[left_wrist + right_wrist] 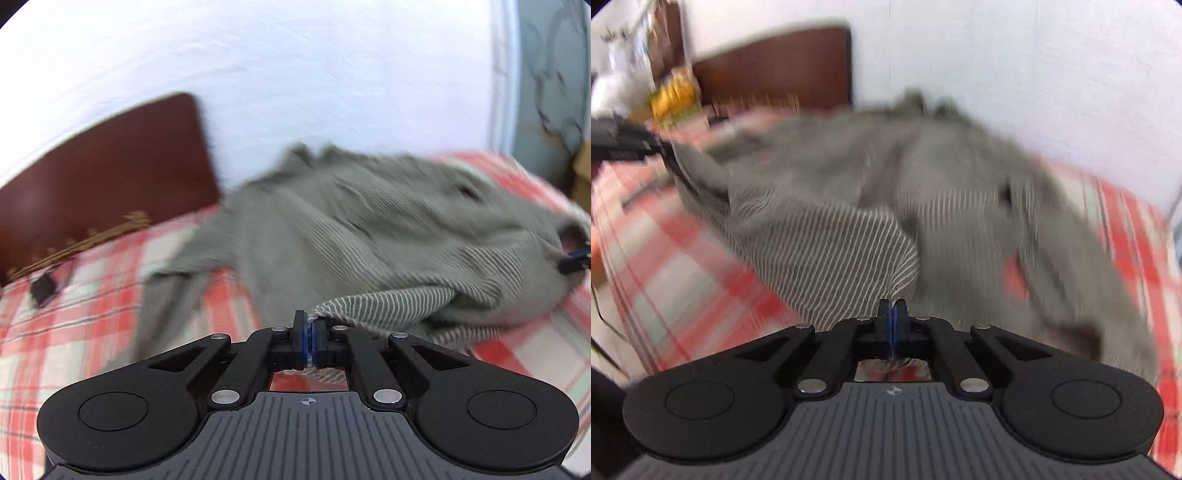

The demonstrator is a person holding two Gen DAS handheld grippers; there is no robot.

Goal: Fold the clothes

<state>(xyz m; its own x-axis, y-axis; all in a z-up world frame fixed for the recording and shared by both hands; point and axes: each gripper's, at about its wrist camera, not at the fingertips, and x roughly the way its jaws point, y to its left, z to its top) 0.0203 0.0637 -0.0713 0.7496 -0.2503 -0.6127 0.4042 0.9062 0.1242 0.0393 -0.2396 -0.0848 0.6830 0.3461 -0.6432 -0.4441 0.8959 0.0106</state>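
A grey striped garment (369, 229) lies spread over the bed (74, 295), whose cover is a red and pale check, and most of the cloth is smeared by motion blur, so its shape and any sleeves are hard to make out. The left tool (307, 334) is clenched on a striped edge of the garment at the near side of the bed. The right tool (894, 325) is likewise clamped on another striped edge, the cloth rising in a fold just beyond it. A dark brown headboard (103, 162) stands at the far end of the bed against a white wall (295, 74). A small dark object (43, 288) on the bed near the headboard is too blurred to identify.
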